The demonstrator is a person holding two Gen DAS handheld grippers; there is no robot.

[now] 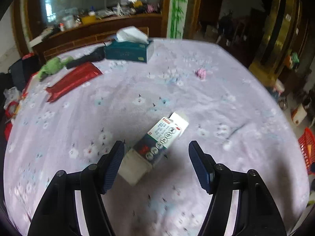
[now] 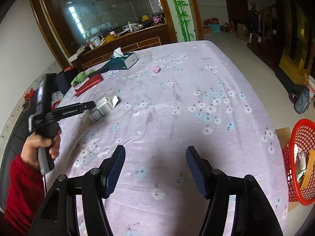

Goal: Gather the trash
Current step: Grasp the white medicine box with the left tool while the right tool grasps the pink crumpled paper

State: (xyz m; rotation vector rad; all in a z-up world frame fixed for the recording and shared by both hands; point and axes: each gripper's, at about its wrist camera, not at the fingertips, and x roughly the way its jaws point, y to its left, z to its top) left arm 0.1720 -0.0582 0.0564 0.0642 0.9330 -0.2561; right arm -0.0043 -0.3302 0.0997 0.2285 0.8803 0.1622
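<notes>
A white and dark green carton (image 1: 157, 143) lies flat on the flowered lilac tablecloth (image 1: 226, 102). My left gripper (image 1: 156, 157) is open, its jaws on either side of the carton's near end. The left pad sits close against the carton; contact is unclear. In the right wrist view the same carton (image 2: 104, 106) lies at the left, and a hand (image 2: 39, 145) in a red sleeve holds the left gripper's handle. My right gripper (image 2: 155, 163) hangs open over bare cloth, holding nothing. A crumpled pink paper (image 1: 201, 73) (image 2: 156, 68) rests farther back.
A red mesh basket (image 2: 301, 157) with trash inside stands off the table's right edge. At the back left lie a teal tissue box (image 2: 124, 60), a red wrapper (image 2: 89, 84), a green cloth (image 2: 80, 77) and a black item (image 1: 86, 58). A cluttered wooden counter (image 2: 128, 37) stands behind.
</notes>
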